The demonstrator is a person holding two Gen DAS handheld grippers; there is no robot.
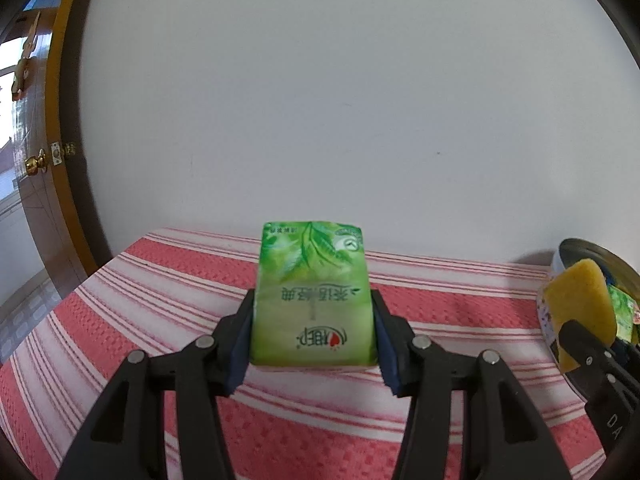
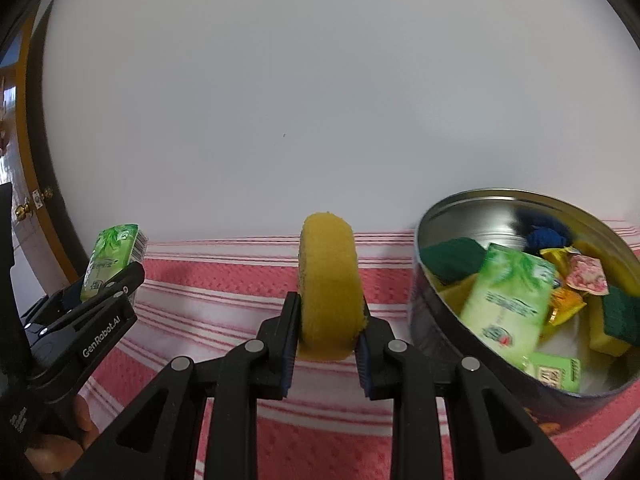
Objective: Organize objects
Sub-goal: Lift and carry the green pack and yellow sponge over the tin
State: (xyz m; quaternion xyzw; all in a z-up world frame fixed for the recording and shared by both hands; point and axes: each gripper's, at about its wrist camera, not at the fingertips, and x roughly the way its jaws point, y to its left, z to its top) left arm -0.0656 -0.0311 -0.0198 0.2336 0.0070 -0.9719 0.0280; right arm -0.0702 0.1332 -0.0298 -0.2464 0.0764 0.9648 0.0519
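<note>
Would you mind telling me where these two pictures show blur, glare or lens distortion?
Left wrist view: the door frame bows from fisheye distortion, and the green tissue pack is slightly soft. Right wrist view: the contents of the metal tin look smeared and its inner wall shows glare; the yellow sponge is sharper.

Low wrist views, shared tablecloth [image 1: 160, 280]

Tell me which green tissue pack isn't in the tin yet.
The green tissue pack clamped in the left gripper, held above the striped cloth. Another green pack already lies inside the metal tin among sponges and wrappers.
</note>
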